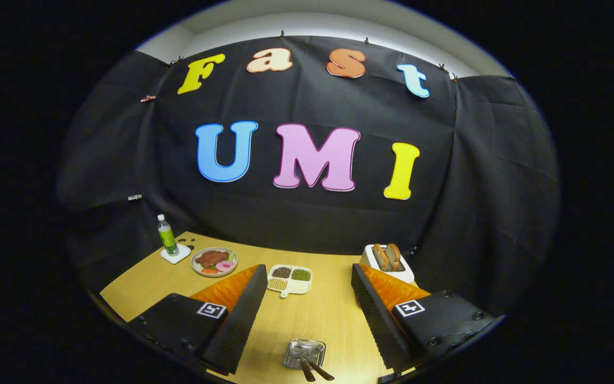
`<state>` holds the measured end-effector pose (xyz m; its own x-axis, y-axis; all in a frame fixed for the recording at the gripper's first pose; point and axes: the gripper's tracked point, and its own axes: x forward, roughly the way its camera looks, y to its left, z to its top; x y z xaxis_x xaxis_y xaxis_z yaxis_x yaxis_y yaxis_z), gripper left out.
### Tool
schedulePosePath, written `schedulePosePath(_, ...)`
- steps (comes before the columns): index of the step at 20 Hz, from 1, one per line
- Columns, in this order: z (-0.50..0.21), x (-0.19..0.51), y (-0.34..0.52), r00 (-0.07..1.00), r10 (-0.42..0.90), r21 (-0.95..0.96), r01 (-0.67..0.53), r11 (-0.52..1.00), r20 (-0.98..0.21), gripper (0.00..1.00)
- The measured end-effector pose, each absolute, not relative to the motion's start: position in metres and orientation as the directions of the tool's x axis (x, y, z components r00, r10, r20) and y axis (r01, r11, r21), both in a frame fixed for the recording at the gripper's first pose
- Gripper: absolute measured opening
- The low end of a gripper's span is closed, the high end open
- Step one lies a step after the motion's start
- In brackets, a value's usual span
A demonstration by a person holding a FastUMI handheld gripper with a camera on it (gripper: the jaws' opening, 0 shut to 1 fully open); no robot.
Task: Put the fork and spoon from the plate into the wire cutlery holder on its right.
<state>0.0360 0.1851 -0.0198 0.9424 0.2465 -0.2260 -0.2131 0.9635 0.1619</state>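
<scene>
Gripper view: tool (307,298) open, above plate (304,353).

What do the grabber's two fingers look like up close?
The gripper has two wedge-shaped fingers with ribbed inner faces, like tiny steps. Each finger sits on a dark, blocky mount with round screw heads, and each mount carries a small white square sticker printed with a black block pattern. The fingers stand wide apart, open.

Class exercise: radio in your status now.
Gripper open, holding nothing. Cutlery on small dish between the fingers, near their base. Nothing in the way.
</scene>
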Motion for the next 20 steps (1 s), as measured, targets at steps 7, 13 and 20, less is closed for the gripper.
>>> schedulePosePath(7, -0.012, 0.042, 0.204, 0.927, 0.312, 0.16, -0.282, 0.946, -0.211, 0.98)
schedulePosePath(13, -0.005, 0.047, 0.195, 0.917, 0.353, 0.176, -0.322, 0.93, -0.186, 0.99)
schedulePosePath(20, -0.001, 0.047, 0.175, 0.897, 0.409, 0.209, -0.373, 0.904, -0.168, 0.99)
